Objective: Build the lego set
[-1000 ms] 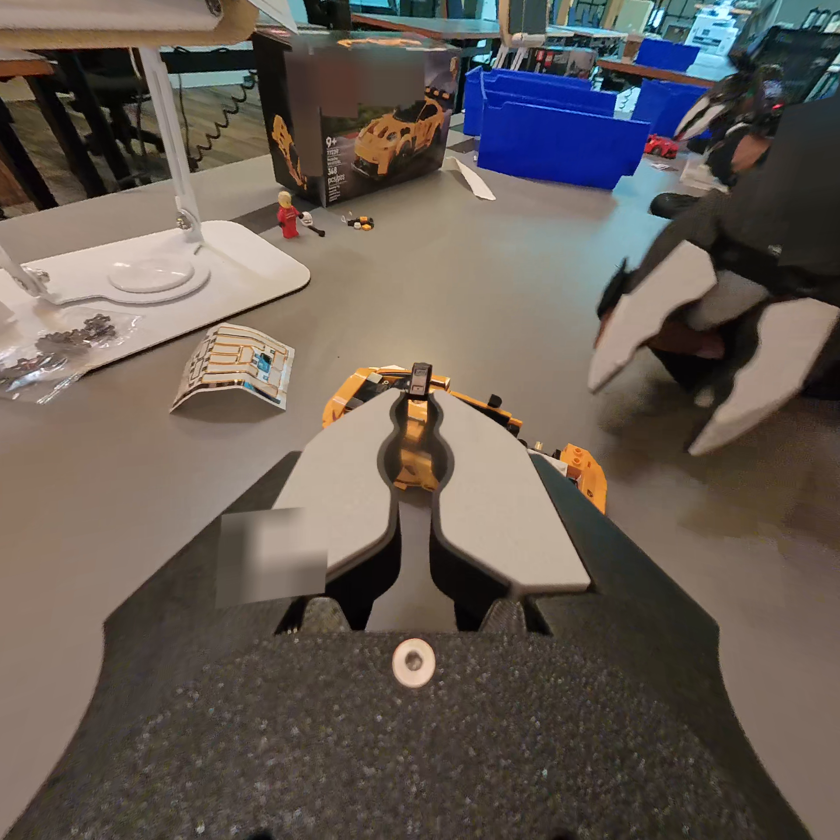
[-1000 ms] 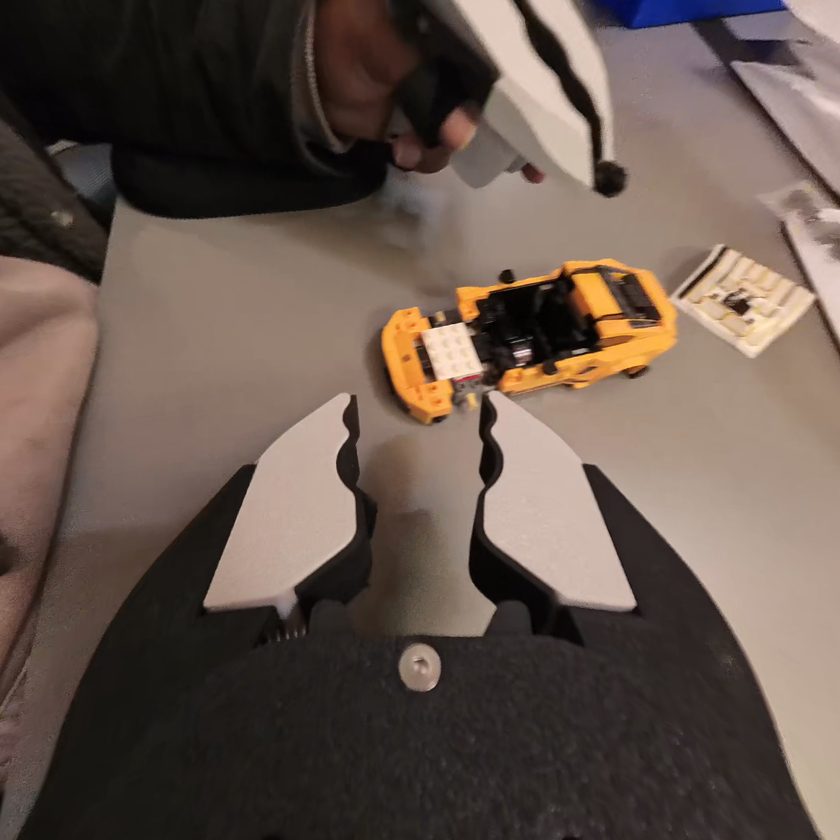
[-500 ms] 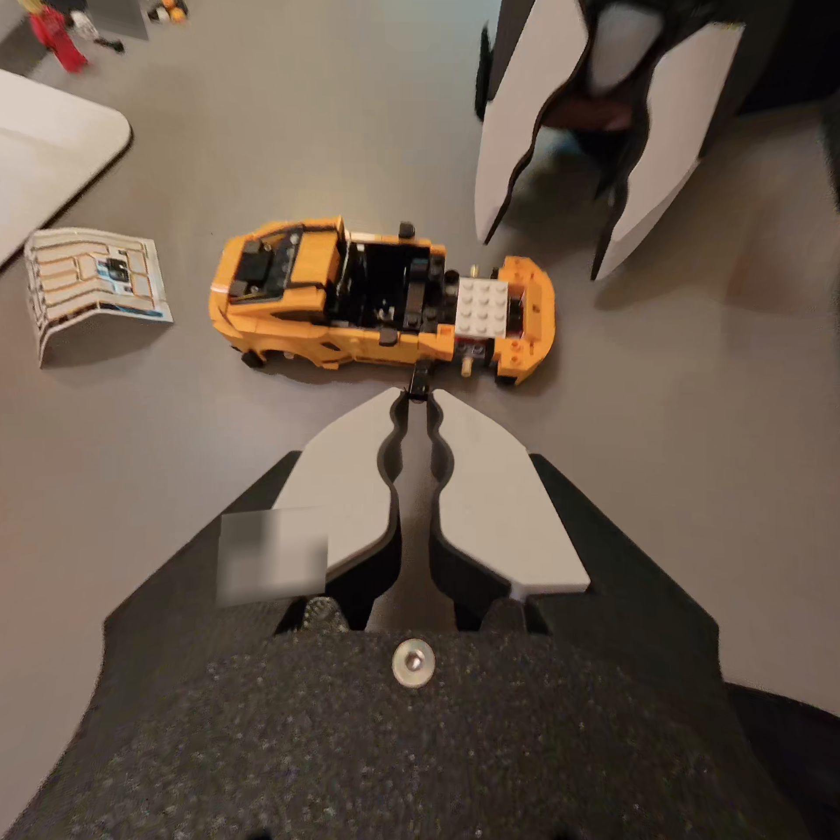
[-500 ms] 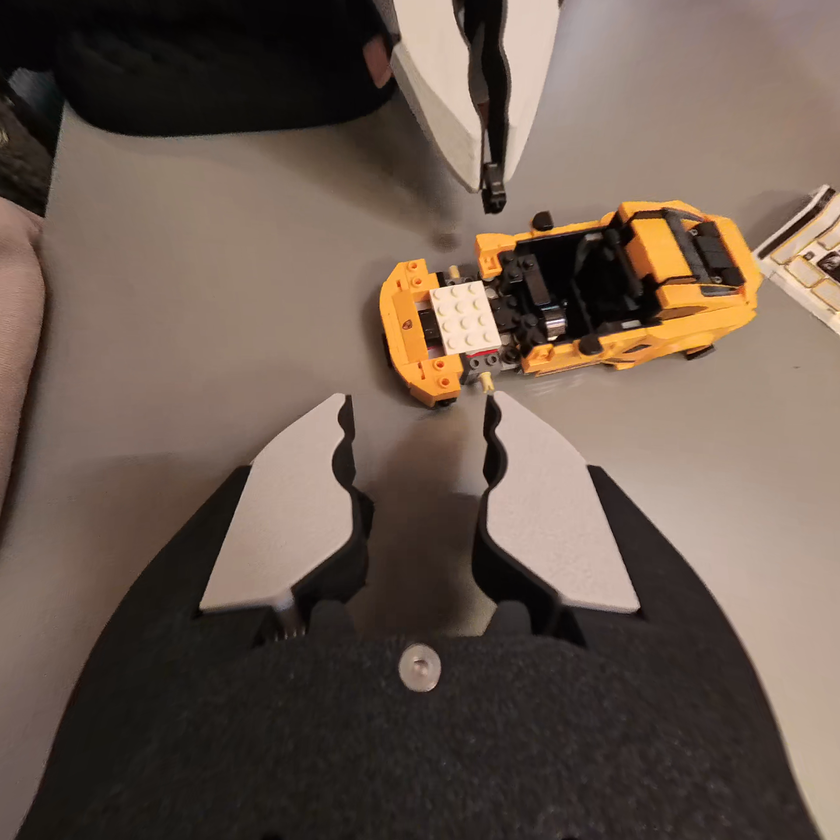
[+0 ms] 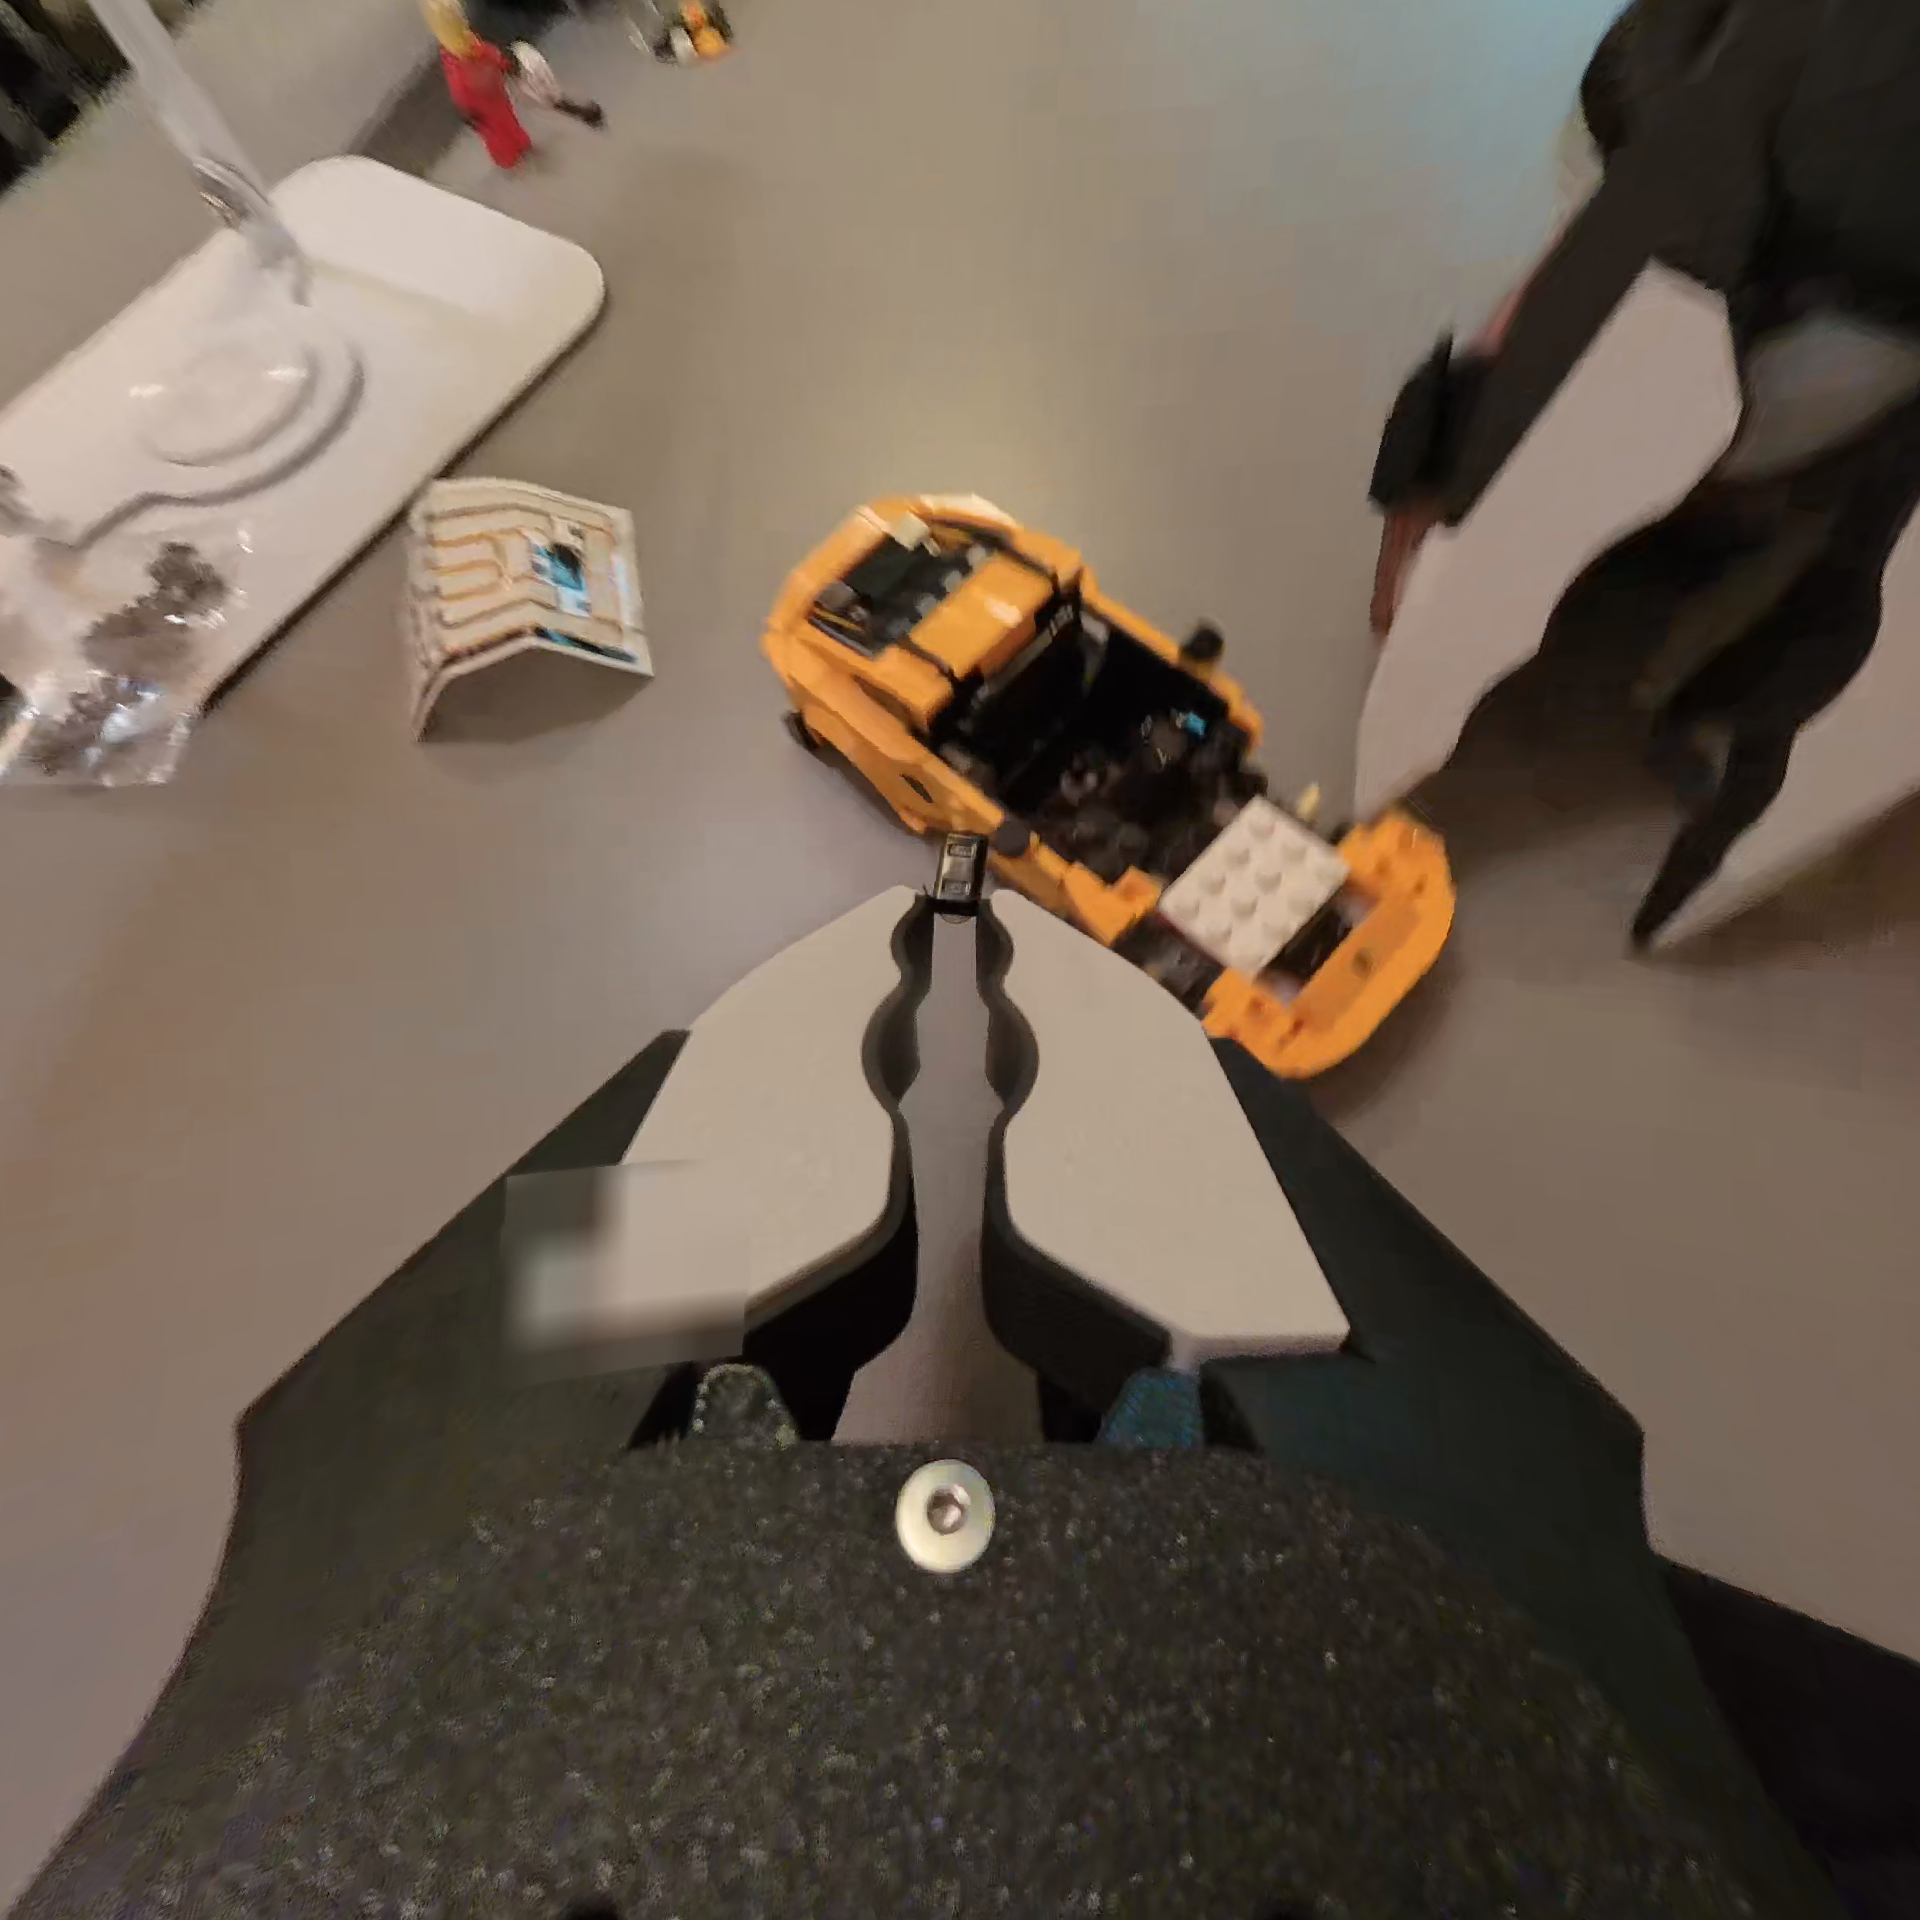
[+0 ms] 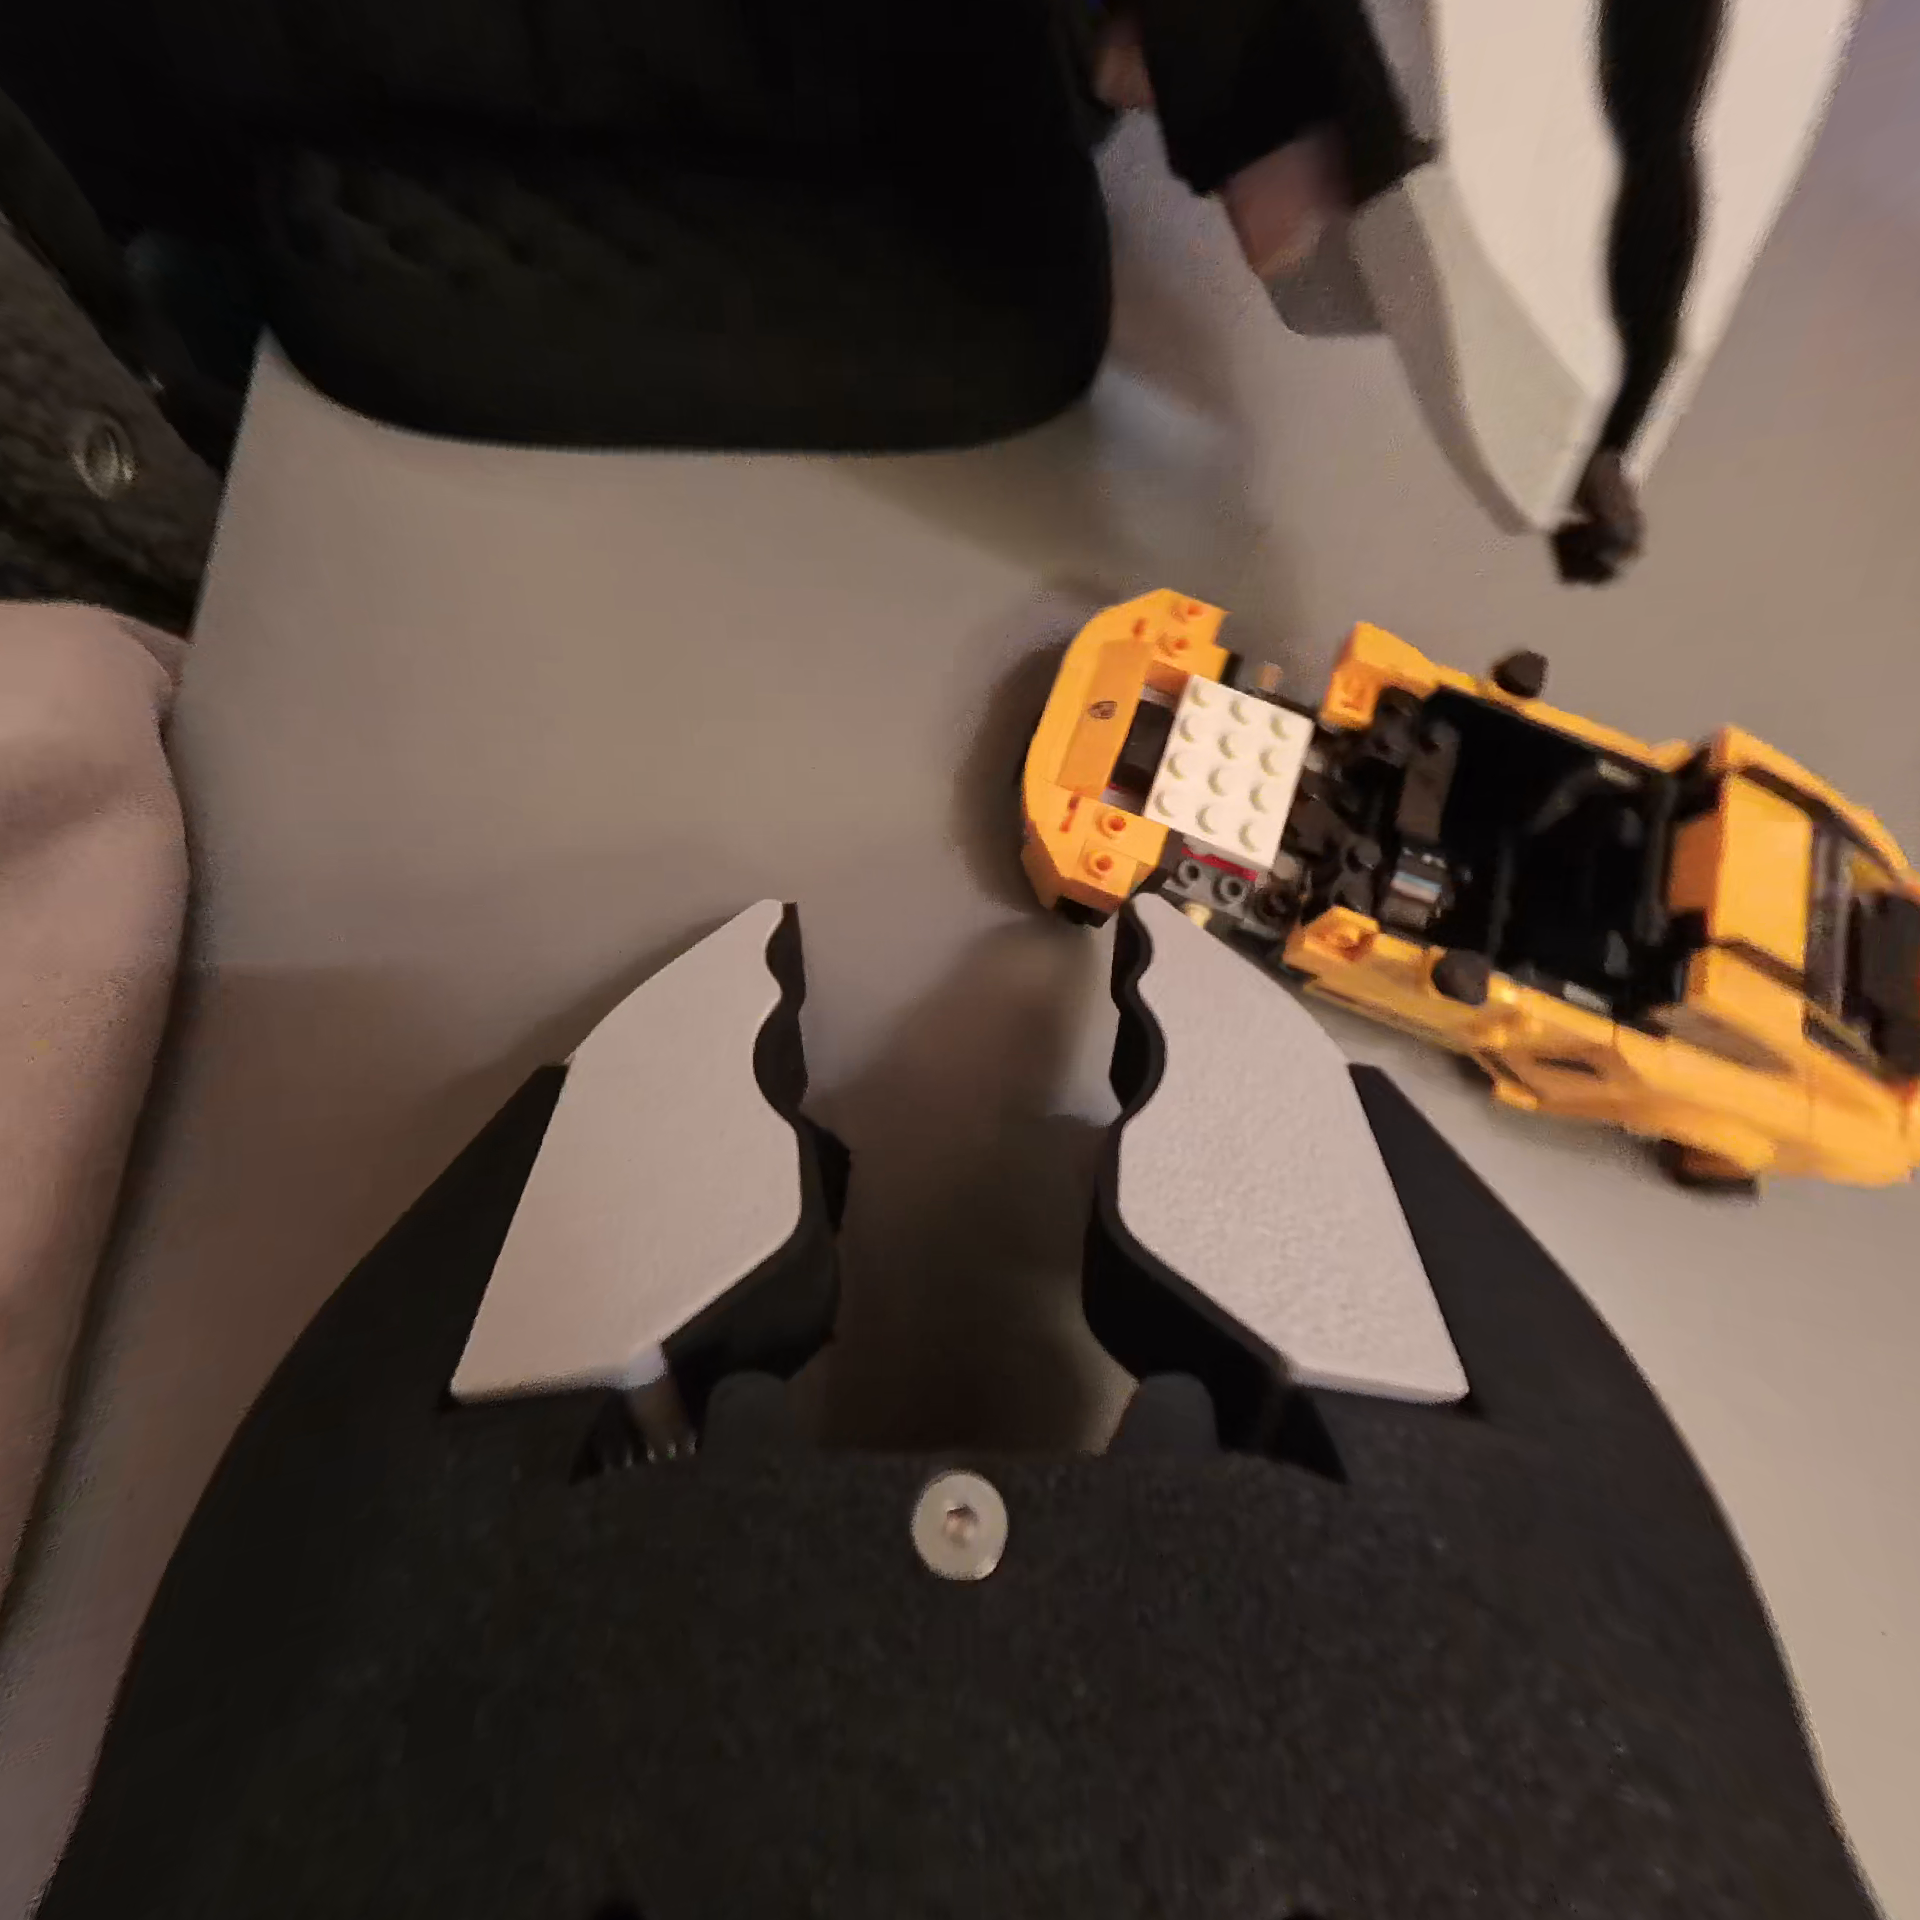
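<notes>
An orange lego car (image 5: 1039,707) with an open black cabin and a white studded plate (image 5: 1252,894) near its front sits on the grey table; it also shows in the right wrist view (image 6: 1455,883). My left gripper (image 5: 956,904) is shut on a small black lego piece (image 5: 958,868), held just above the car's near side. My right gripper (image 6: 956,925) is open and empty, its right fingertip beside the car's front corner. In the left wrist view the right gripper (image 5: 1517,852) shows blurred at the car's front. In the right wrist view the left gripper (image 6: 1590,520) shows above the car.
A sticker sheet (image 5: 525,603) lies left of the car. A white lamp base (image 5: 291,343) and a clear bag of dark parts (image 5: 104,665) are at far left. A red minifigure (image 5: 483,88) stands at the back. The person's dark sleeve (image 6: 675,208) borders the table's near edge. The red minifigure (image 5: 483,88) sits 35 cm or so from the ends of my left fingers.
The car now lies turned at an angle to my left gripper, which still holds the black piece and has pulled back. My right gripper has shifted left of the car's front.
</notes>
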`<action>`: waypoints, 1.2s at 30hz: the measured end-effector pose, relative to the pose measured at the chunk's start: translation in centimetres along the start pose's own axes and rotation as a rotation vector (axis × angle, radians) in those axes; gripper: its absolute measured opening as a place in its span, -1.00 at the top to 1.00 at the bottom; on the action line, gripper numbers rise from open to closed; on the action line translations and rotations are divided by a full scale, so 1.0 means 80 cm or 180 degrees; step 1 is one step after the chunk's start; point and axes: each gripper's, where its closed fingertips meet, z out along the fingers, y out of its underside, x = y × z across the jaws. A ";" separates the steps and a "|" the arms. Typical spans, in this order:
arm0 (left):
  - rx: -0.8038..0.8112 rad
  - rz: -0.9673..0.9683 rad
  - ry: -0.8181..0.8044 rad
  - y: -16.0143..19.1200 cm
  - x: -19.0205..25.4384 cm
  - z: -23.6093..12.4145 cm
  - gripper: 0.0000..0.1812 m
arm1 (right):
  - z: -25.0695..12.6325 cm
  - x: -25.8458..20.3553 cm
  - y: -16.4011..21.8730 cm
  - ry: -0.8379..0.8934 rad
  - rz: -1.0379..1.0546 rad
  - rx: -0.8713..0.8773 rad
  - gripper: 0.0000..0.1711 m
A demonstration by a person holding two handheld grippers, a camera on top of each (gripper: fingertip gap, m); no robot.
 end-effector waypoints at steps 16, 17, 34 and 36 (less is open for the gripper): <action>0.0621 0.0044 0.1035 -0.045 0.079 -0.002 0.92 | -0.060 0.063 -0.045 0.0289 0.0331 0.0923 0.72; 0.0624 0.0013 0.1091 -0.045 0.082 -0.001 0.92 | -0.059 0.060 -0.045 0.0247 0.0344 0.0932 0.72; 0.0835 -0.0348 0.1483 -0.061 0.098 -0.004 0.92 | -0.067 0.054 -0.063 -0.0007 0.0751 0.1331 0.91; 0.0896 -0.0395 0.1460 -0.064 0.094 -0.006 0.89 | -0.074 0.057 -0.067 -0.0061 0.0873 0.1476 0.91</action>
